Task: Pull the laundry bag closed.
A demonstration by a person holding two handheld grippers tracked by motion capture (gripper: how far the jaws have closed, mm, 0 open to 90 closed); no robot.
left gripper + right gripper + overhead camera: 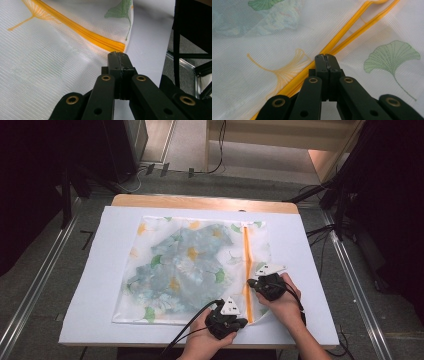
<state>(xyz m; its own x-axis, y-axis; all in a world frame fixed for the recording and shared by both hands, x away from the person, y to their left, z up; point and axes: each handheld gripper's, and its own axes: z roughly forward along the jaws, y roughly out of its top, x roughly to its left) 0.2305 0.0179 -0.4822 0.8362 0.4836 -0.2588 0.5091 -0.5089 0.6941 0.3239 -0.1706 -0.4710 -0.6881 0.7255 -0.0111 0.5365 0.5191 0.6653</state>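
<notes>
A white mesh bag (185, 265) printed with ginkgo leaves lies flat on the sheet, with a blue-grey garment inside. An orange zipper (246, 265) runs down its right side. My left gripper (244, 321) is at the near end of the zipper (82, 32). Its jaws (119, 53) are shut, with the mesh puckered at their tips. My right gripper (251, 283) sits about halfway along the zipper (342, 35). Its jaws (325, 56) are shut right on the orange line, which splits into two strands beyond them. The slider itself is hidden.
A white sheet (100, 285) covers the wooden table (200, 201). Bare sheet lies left, right and in front of the bag. Dark stands and cables (330, 195) surround the table on the grey floor. Just right of the left gripper is the table's edge, with a black frame (180, 55) beyond.
</notes>
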